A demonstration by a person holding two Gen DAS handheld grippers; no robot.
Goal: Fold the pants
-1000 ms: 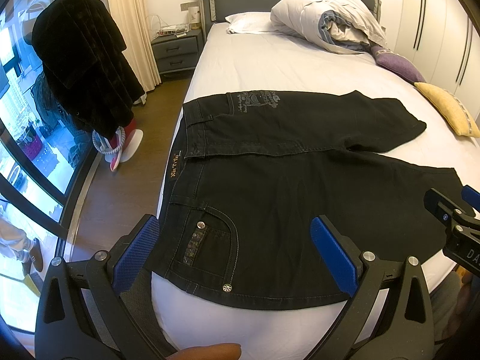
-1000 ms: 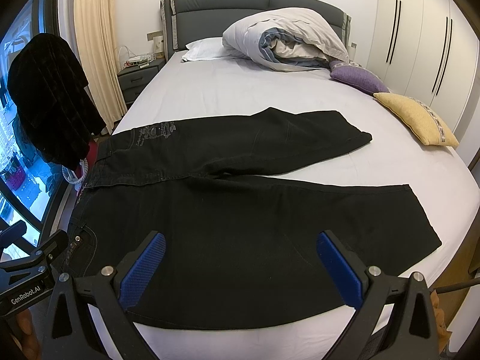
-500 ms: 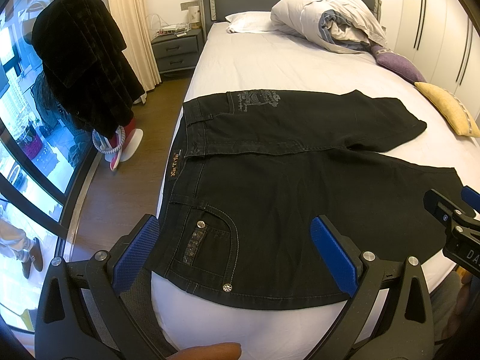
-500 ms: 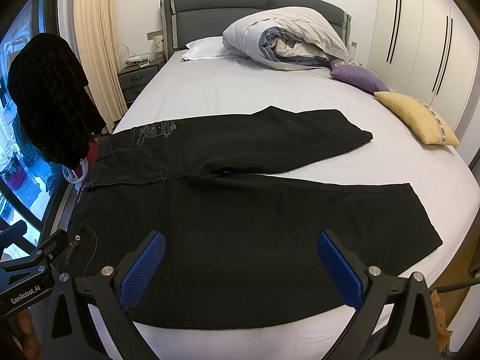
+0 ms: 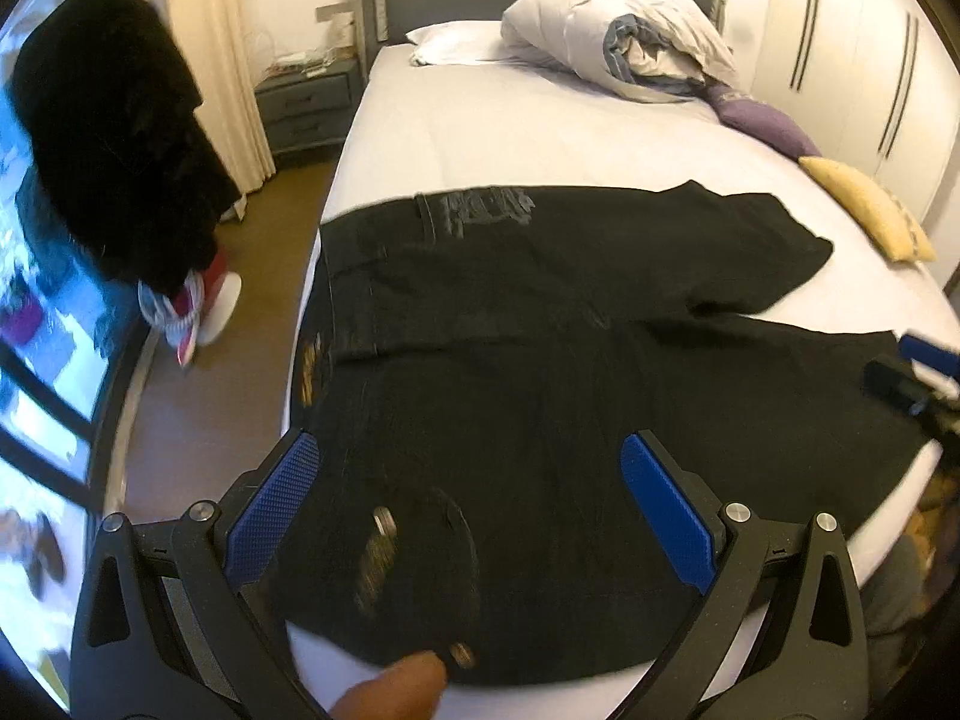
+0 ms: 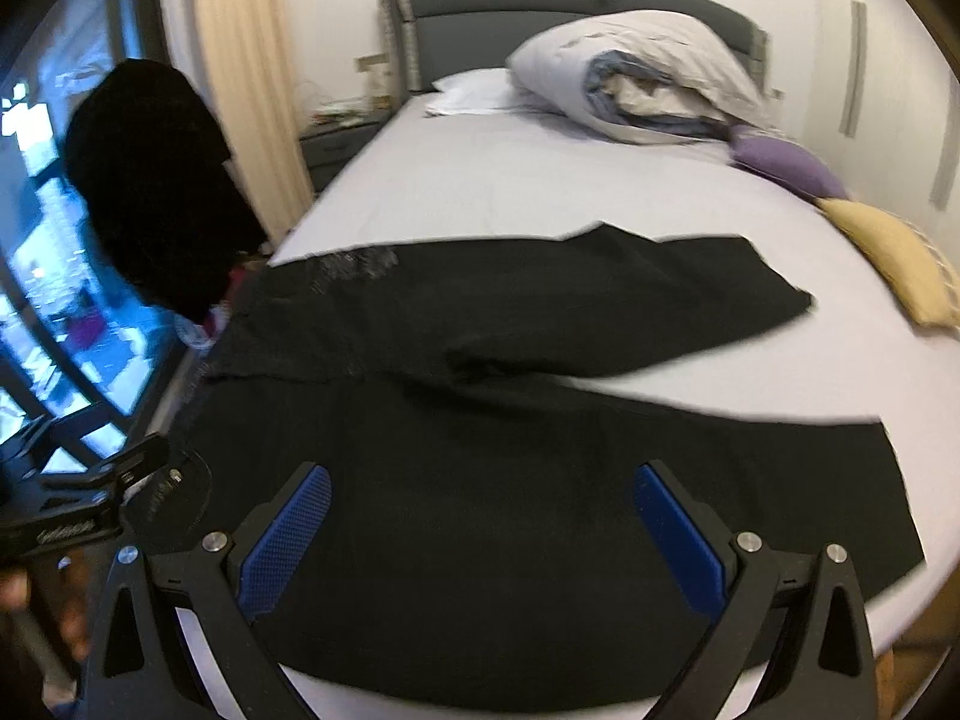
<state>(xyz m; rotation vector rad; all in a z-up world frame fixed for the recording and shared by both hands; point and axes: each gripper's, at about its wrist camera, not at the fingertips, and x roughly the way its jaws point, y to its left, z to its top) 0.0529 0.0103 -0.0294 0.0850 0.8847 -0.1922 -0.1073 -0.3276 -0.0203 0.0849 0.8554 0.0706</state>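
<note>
Lying flat across the near part of the bed, the black pants have their waistband at the bed's left edge and both legs running out to the right, the far leg angled away from the near one. The left claw hangs over the near hip and its back pocket, jaws spread wide with nothing between the blue pads. The right claw hangs over the near leg, likewise wide open and holding nothing. Both views are blurred. A rolled duvet and a white pillow sit at the headboard; a purple cushion and a yellow cushion lie along the bed's right side.
</note>
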